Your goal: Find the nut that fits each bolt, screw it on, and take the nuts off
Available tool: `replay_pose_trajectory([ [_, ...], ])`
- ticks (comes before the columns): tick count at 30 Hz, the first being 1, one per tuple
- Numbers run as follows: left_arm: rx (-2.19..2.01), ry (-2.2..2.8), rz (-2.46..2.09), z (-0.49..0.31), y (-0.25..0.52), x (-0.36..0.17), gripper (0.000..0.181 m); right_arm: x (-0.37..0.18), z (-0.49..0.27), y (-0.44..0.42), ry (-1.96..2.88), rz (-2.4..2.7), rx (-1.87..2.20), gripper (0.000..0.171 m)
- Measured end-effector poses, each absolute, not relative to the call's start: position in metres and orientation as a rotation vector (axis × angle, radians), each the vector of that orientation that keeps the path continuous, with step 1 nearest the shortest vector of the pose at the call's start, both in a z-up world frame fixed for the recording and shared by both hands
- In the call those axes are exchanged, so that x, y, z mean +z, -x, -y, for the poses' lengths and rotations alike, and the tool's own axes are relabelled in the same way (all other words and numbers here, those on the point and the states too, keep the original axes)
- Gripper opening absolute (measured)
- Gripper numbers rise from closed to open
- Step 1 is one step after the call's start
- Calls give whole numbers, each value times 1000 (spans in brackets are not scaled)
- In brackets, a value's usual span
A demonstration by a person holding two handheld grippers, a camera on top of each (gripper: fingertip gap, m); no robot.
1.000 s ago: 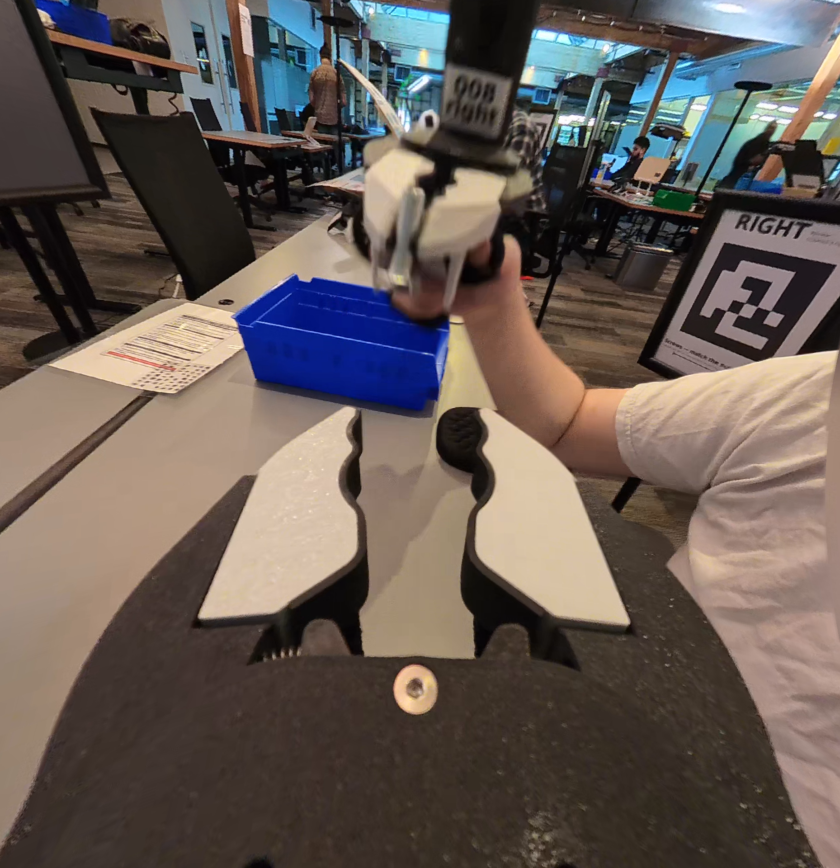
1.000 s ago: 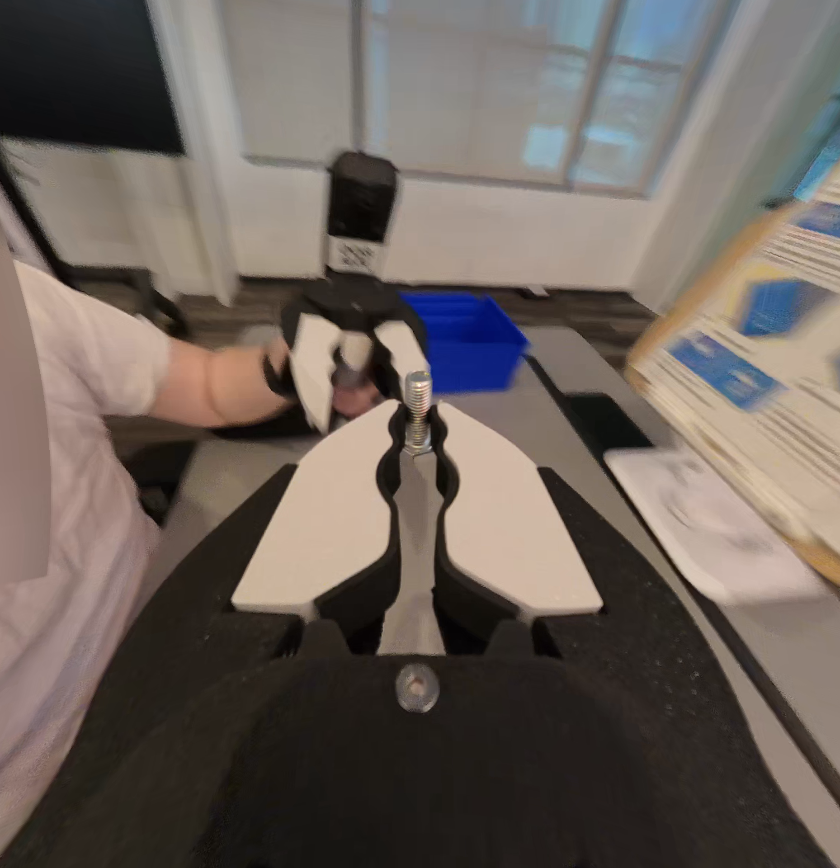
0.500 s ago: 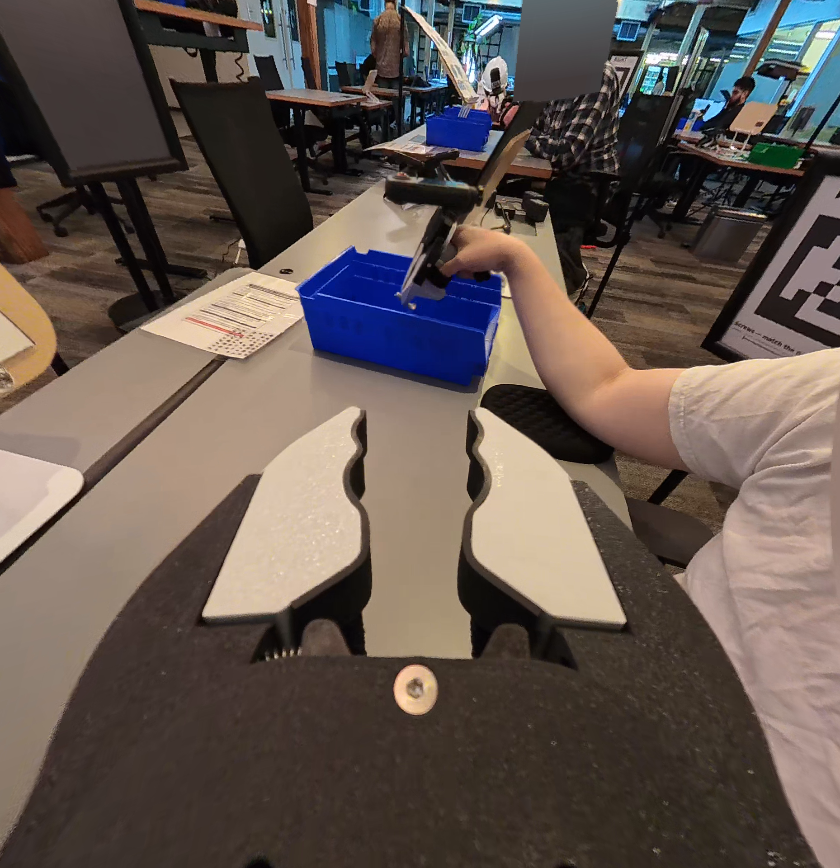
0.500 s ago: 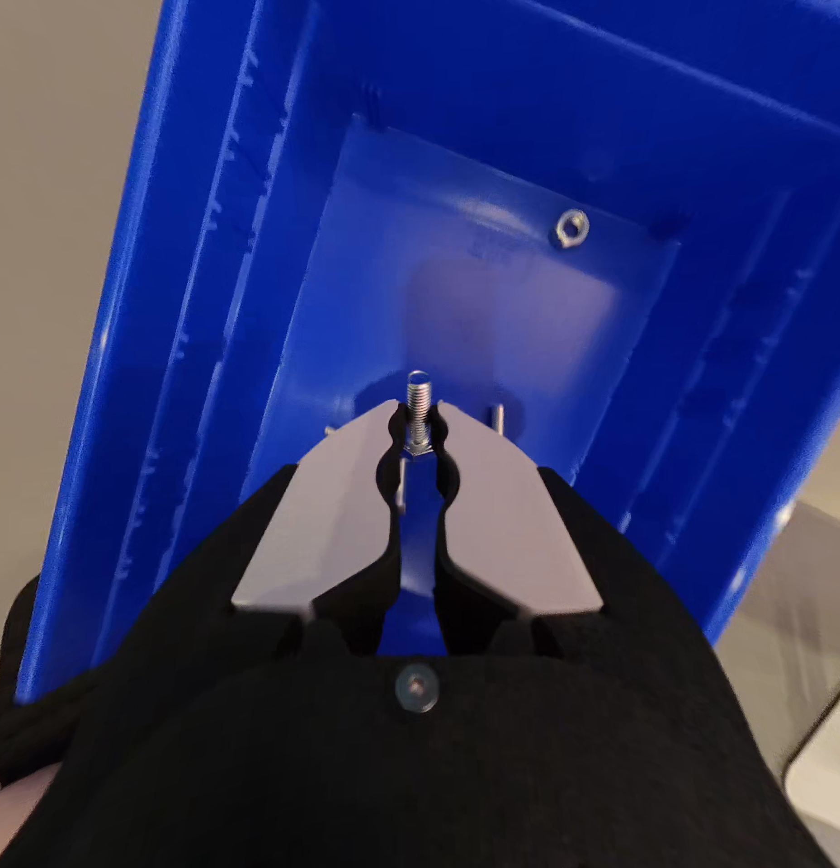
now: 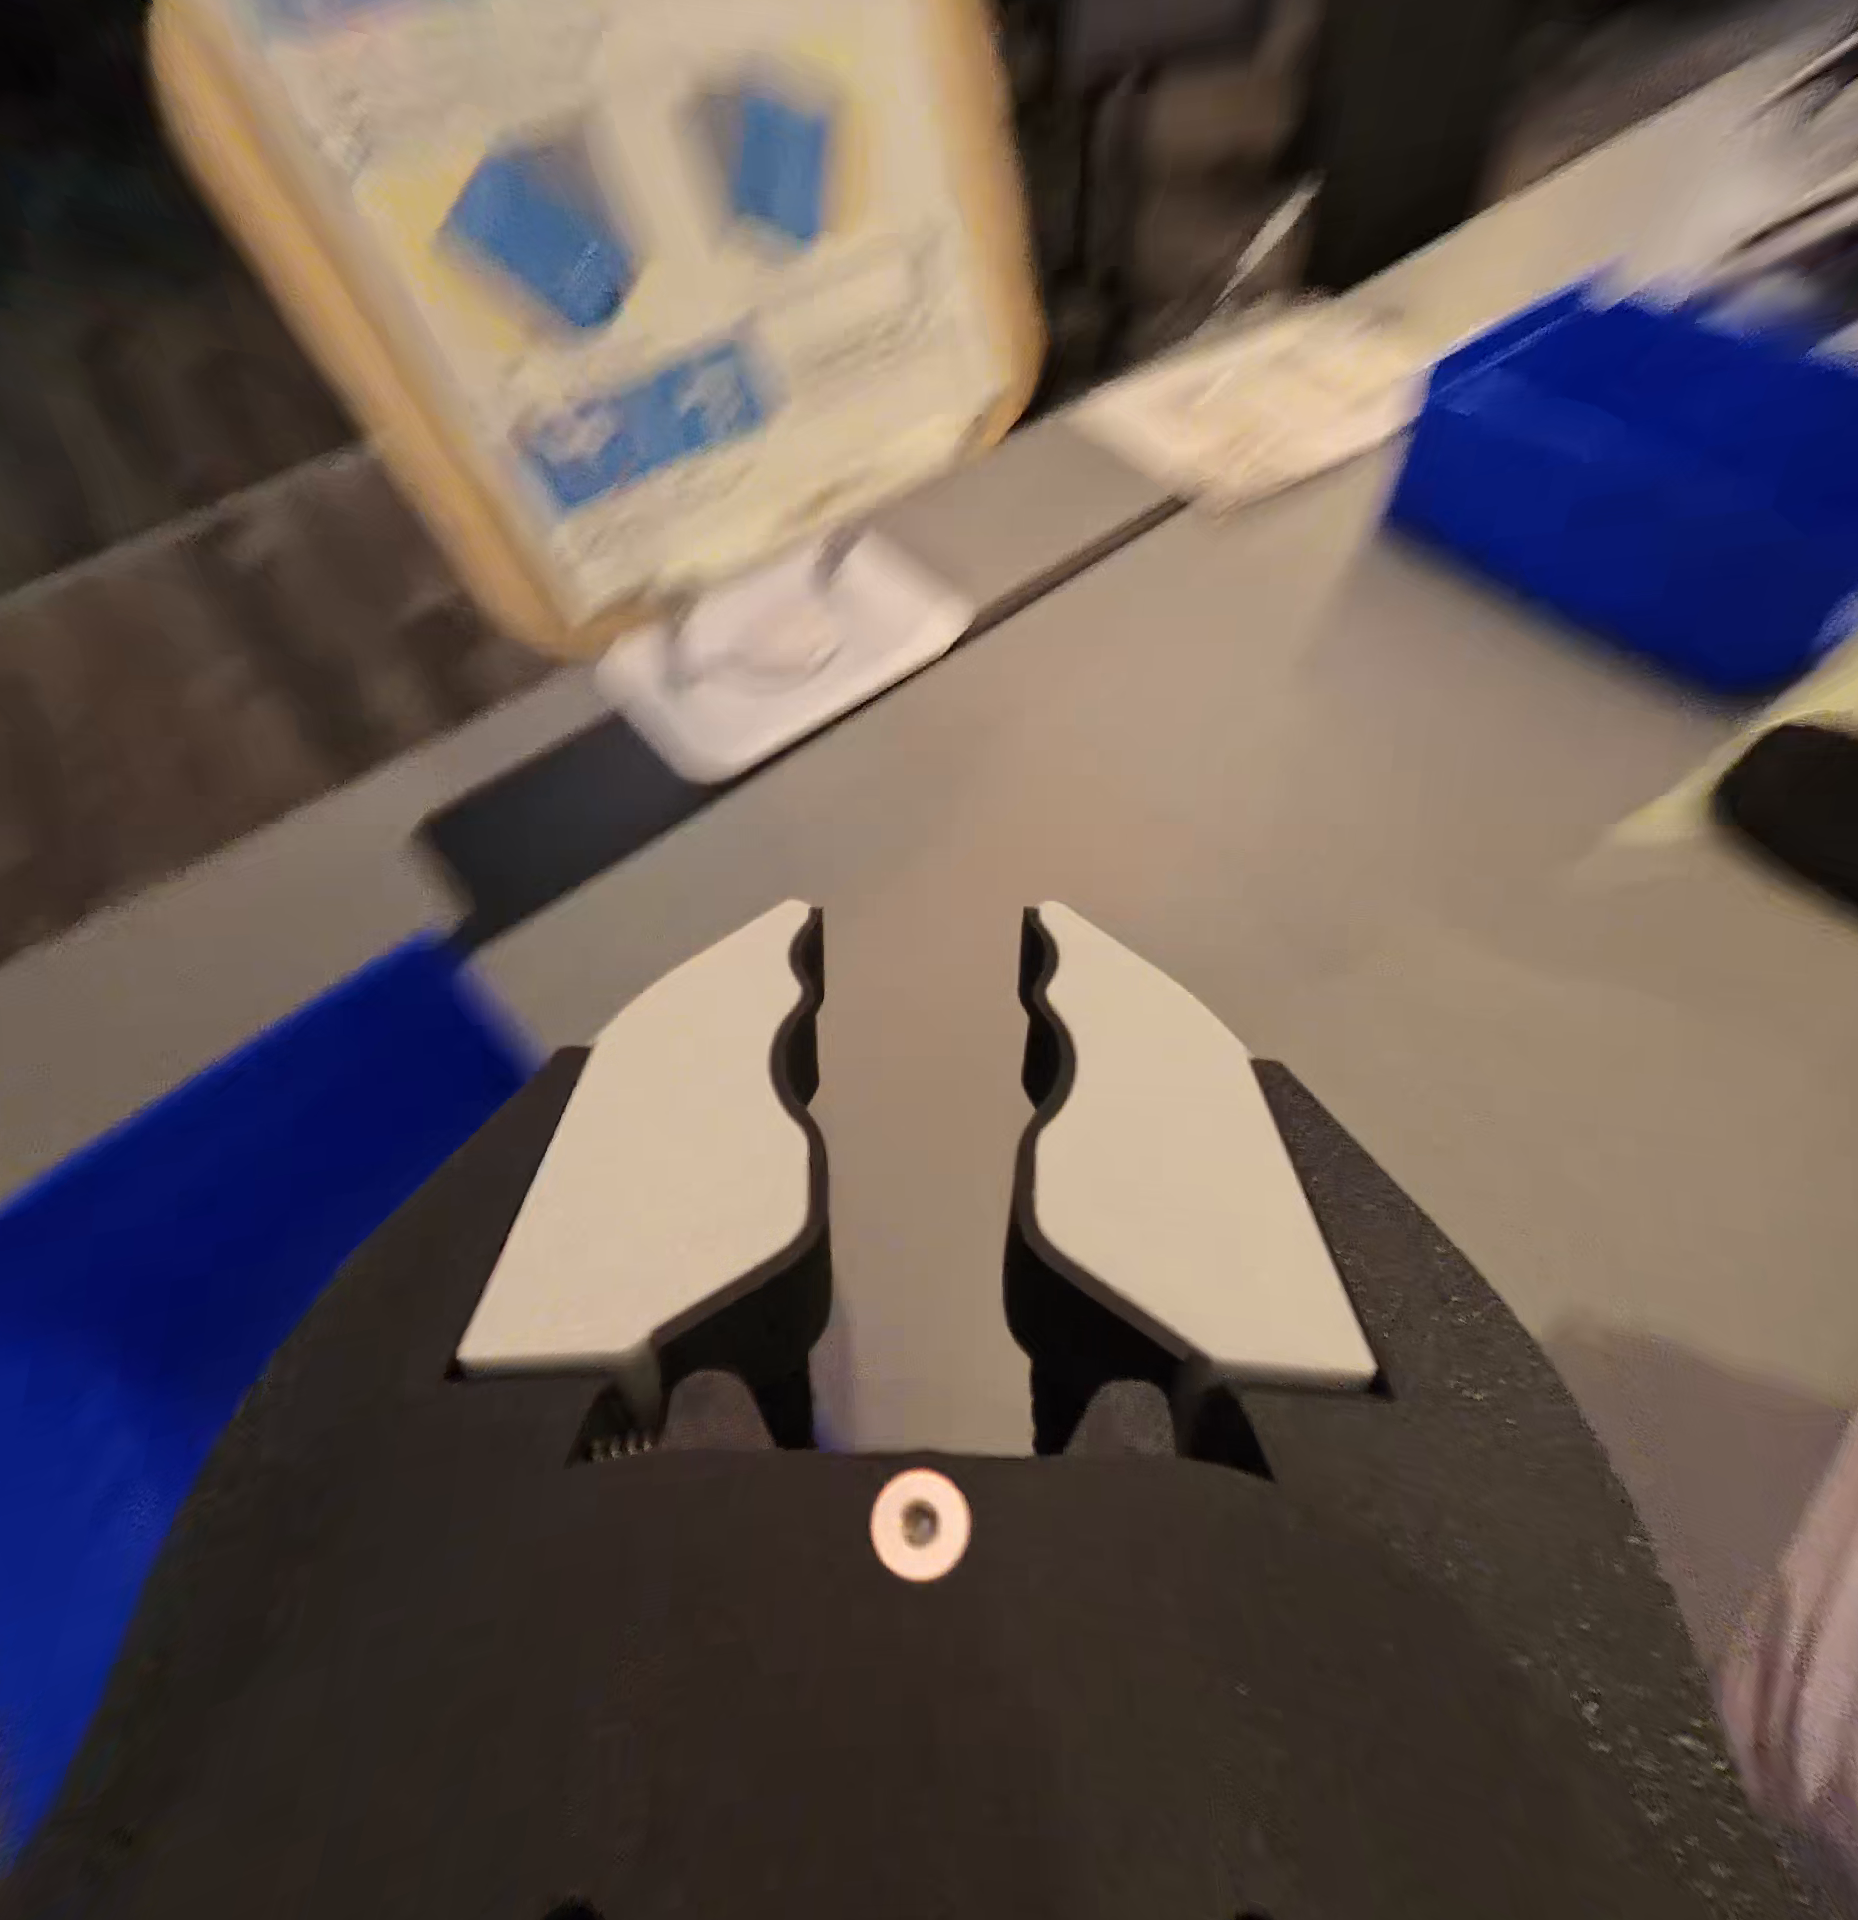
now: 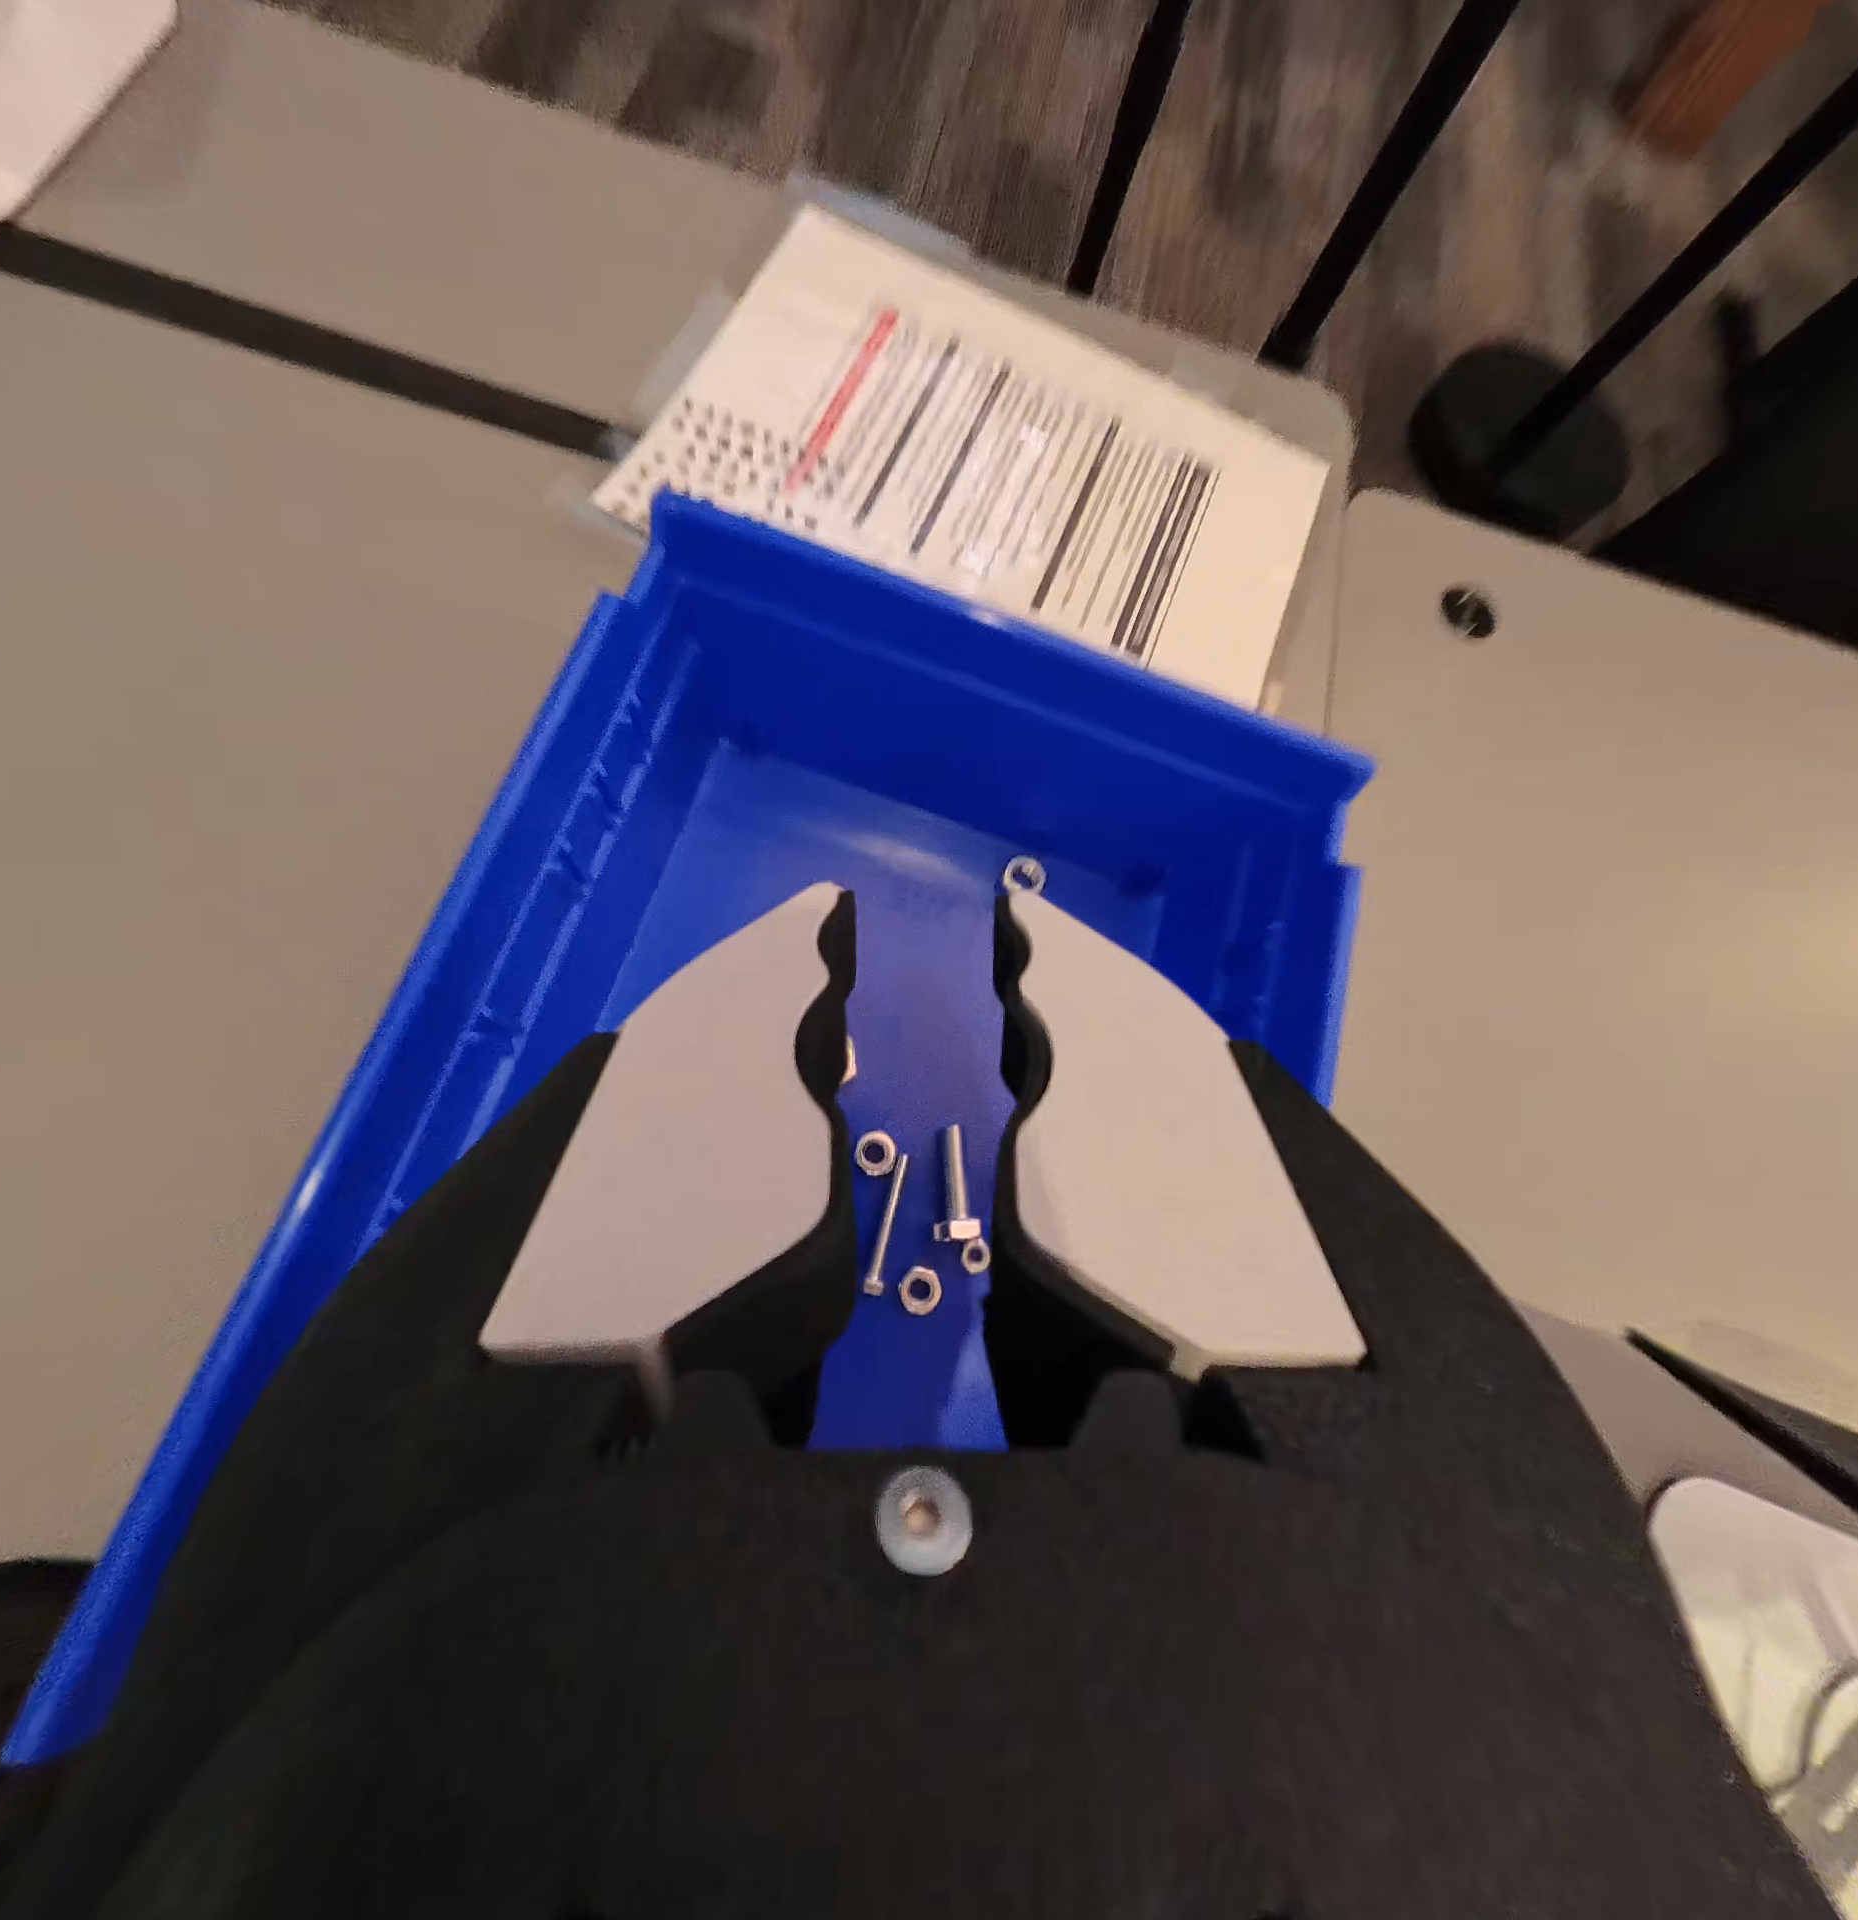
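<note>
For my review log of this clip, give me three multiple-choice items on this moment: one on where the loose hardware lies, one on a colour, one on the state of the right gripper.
1. Where do the loose bolts and nuts lie?
A. On the floor of the bin
B. On the printed sheet
C. On the bare table

2. What colour is the bin?
A. Green
B. Blue
C. Red

3. What state is the right gripper in?
A. Shut on a bolt
B. Shut on a nut
C. Open, holding nothing

Answers:
1. A, since the right wrist view shows the metal pieces on the blue floor inside the bin walls.
2. B, since its walls and floor are plain blue.
3. C, since the fingers stand apart above the bin with only its floor seen between them.
</note>
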State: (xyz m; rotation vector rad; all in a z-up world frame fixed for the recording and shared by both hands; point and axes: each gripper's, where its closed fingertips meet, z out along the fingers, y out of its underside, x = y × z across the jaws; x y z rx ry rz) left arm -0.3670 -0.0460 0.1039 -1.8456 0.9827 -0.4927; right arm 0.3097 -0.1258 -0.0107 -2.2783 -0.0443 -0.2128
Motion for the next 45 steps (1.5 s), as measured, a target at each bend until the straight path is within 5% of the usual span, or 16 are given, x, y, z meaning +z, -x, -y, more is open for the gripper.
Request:
replay_pose_trajectory([
  [6, -144, 2268, -829, -1, 502, 20, 23, 46, 110, -258, 2071, 142, -207, 24],
  [15, -351, 2845, -449, -18, 532, -92, 21, 60, 89, -156, 2050, 418, -245, 24],
  [18, -237, 2913, -387, -29, 532, -112, 7, 50, 87, -142, 2089, 497, -294, 25],
  [30, -354, 3042, -361, -25, 516, -146, 34, 45, 85, -103, 2132, 546, -341, 26],
  [36, -266, 3046, -423, -29, 519, -149, 25, 69, 73, -77, 2093, 558, -329, 25],
  [38, -227, 3040, -484, -30, 518, -151, 7, 77, 72, -66, 2061, 579, -336, 24],
  [45, -458, 2890, -471, -35, 526, -128, 5, 71, 75, -56, 2068, 673, -356, 24],
])
